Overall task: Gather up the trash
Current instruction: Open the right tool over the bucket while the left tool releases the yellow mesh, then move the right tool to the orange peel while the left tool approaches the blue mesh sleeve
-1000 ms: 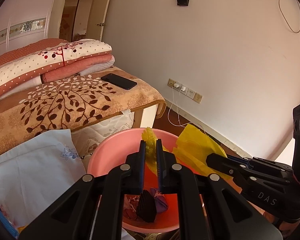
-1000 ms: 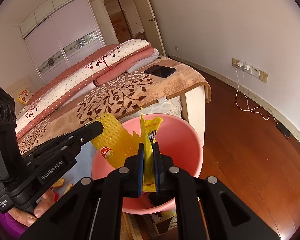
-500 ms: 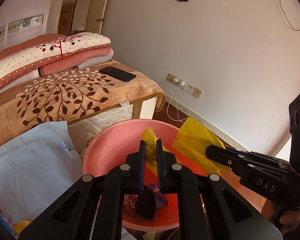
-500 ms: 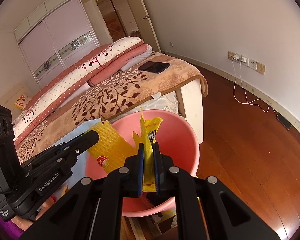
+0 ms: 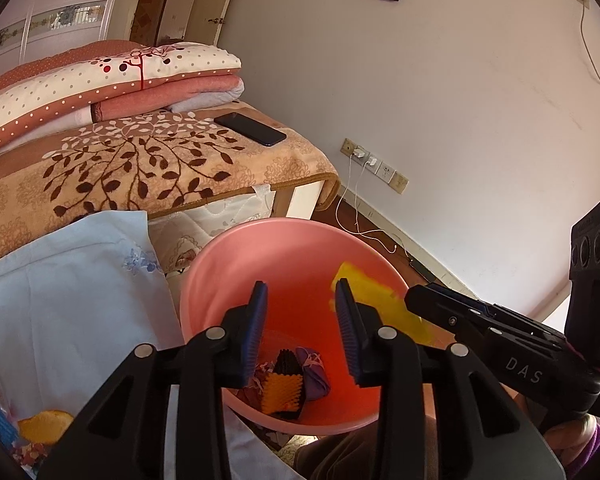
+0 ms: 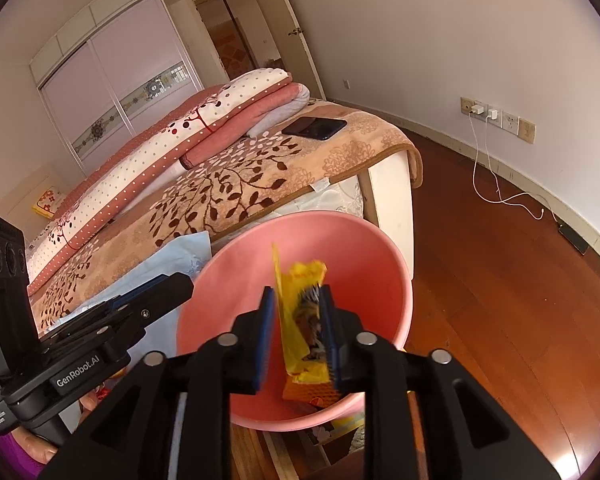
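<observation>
A pink plastic basin (image 5: 220, 276) (image 6: 384, 280) sits by the bed's foot and holds trash. My left gripper (image 5: 302, 292) is open and empty above it. A yellow net wrapper (image 5: 282, 394) lies at the basin's bottom beside a purple scrap (image 5: 314, 374). My right gripper (image 6: 296, 296) is open over the basin. A yellow snack packet (image 6: 300, 320), blurred, hangs between its fingers; the packet also shows in the left wrist view (image 5: 374, 300). I cannot tell whether the packet touches a pad.
The bed (image 5: 140, 168) with a leaf-patterned blanket stands behind the basin, a black phone (image 5: 250, 129) on it. A light blue cloth (image 5: 60, 300) lies to the left with an orange peel (image 5: 44, 426). Charger cables (image 6: 496, 184) trail on the wooden floor (image 6: 500, 300).
Both grippers have opened. The yellow net wrapper dropped from my left gripper into the basin. The yellow packet is loose and blurred between my right fingers.
</observation>
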Demonstrator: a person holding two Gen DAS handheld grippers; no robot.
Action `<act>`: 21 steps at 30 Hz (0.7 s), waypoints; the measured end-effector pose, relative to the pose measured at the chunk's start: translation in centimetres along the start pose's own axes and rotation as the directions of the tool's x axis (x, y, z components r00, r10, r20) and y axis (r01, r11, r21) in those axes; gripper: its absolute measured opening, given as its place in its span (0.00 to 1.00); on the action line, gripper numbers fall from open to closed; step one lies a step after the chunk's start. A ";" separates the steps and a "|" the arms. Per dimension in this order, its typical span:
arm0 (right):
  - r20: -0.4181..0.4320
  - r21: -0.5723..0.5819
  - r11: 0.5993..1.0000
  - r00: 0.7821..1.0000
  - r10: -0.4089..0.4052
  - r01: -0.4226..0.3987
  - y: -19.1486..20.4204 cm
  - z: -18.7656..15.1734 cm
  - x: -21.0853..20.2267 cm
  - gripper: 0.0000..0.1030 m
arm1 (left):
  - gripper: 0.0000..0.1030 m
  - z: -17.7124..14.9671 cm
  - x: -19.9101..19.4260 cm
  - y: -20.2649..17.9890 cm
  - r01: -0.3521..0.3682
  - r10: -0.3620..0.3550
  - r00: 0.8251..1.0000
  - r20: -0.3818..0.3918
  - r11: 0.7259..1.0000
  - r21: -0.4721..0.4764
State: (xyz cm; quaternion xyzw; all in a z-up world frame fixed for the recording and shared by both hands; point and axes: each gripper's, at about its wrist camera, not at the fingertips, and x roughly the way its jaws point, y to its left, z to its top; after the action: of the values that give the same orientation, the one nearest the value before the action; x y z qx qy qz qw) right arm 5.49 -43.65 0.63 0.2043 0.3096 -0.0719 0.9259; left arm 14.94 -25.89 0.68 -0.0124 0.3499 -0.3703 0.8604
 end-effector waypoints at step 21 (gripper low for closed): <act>0.073 -0.145 0.986 0.993 0.089 -0.078 6.6 -5.2 -6.0 0.50 | 0.34 -5.4 -9.5 0.6 -0.147 0.146 0.985 0.097 0.989 0.006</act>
State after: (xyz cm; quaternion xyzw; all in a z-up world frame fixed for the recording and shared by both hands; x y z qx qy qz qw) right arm -0.38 -35.38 2.66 0.1479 0.2682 -0.0186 0.9517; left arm 7.48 -18.04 2.02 0.0012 0.3055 -0.3074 0.9012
